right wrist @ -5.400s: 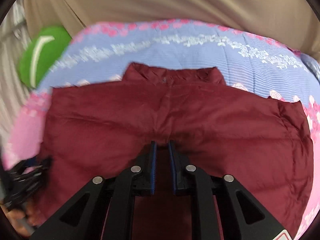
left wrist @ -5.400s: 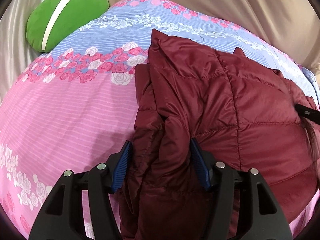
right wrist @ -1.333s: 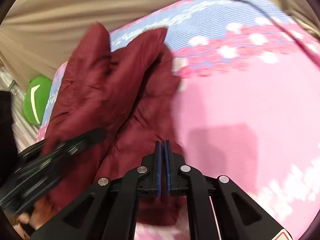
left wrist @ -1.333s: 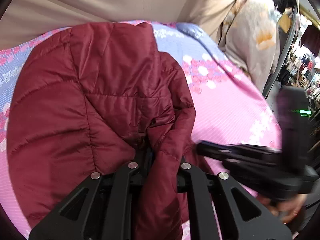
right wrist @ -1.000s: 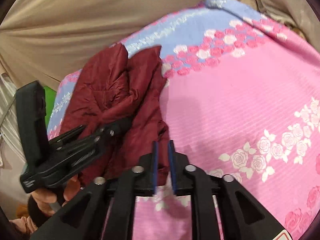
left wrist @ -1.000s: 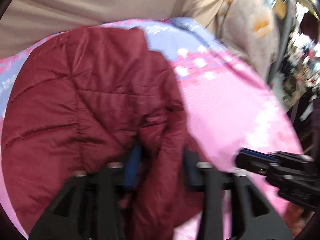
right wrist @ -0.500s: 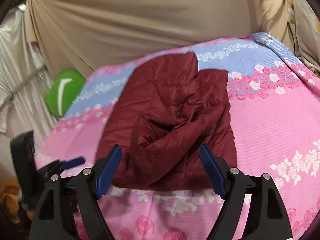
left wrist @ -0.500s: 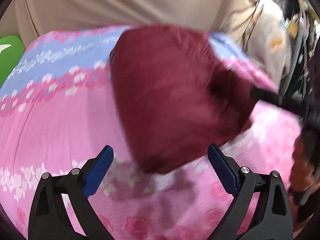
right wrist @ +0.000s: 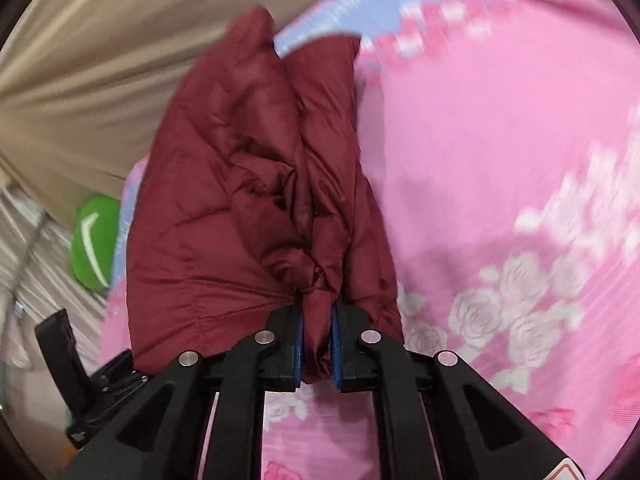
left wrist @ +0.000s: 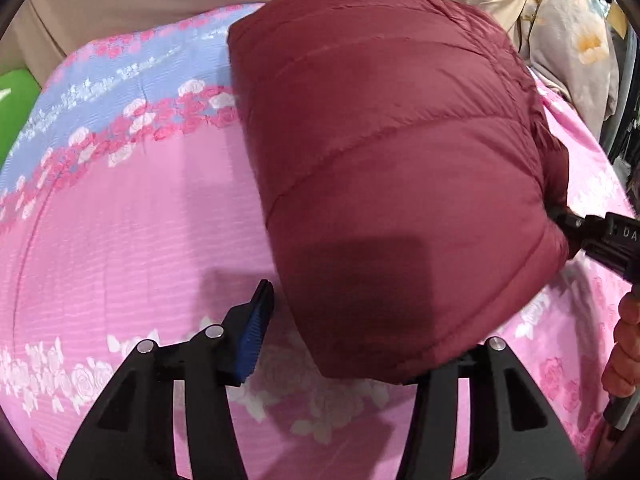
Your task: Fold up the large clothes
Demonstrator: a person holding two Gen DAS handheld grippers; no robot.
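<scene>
Left wrist view: we are seeing our left gripper (left wrist: pixel 356 332) spread wide above the pink and blue flower-printed bed sheet (left wrist: pixel 120 208), and it is pinching nothing. Its left blue pad (left wrist: pixel 254 334) is just beside the dark red quilted puffer jacket (left wrist: pixel 392 152), while the right finger is hidden behind the padded bundle. The jacket is lying folded into a thick package on the sheet, toward the right side. At its right edge our right gripper (left wrist: pixel 560 216) is touching it.

In the right wrist view, the right gripper (right wrist: pixel 316 344) is pinching a bunched fold of the jacket (right wrist: pixel 248 184) between its blue pads. A green cushion with a white stripe (right wrist: pixel 94 244) is lying far left.

We are judging the jacket as light, soft and springy, with a smooth, probably slippery shell, so the folds may be opening again by themselves. We are thinking it is better to take hold at a stitched hem or seam, gathering several layers together, not the puffy middle.
</scene>
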